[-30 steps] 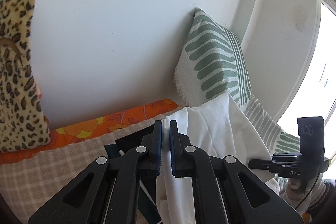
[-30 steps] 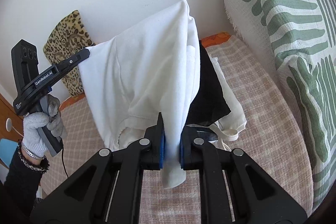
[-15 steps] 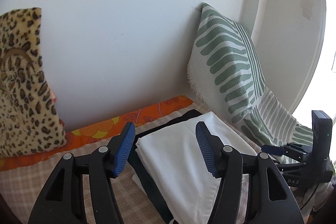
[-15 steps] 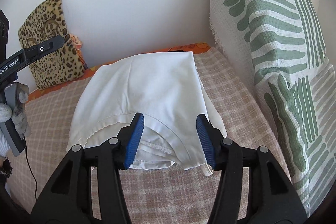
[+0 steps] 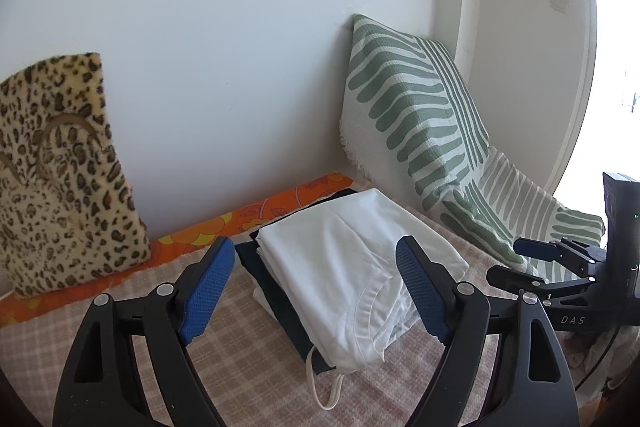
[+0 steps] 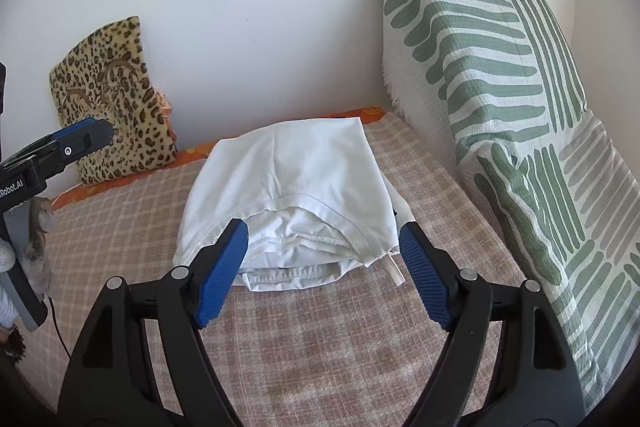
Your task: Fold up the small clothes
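Observation:
A folded white garment [image 5: 352, 267] lies on top of a small stack with a dark garment [image 5: 280, 291] under it, on the checked bed cover [image 5: 248, 359]. It also shows in the right wrist view [image 6: 292, 183]. My left gripper [image 5: 316, 287] is open and empty, just short of the stack. My right gripper [image 6: 324, 259] is open and empty, at the stack's near edge. The right gripper also shows at the right edge of the left wrist view [image 5: 532, 261].
A leopard-print cushion [image 5: 56, 167] leans on the wall at the left. A green-striped pillow [image 6: 480, 67] stands against the wall at the right. An orange floral sheet edge [image 5: 240, 223] runs along the wall. A white cord loop [image 5: 328, 391] hangs from the stack.
Both grippers held the white garment up a second ago. They laid it on the stack, opened, and have drawn back a little.

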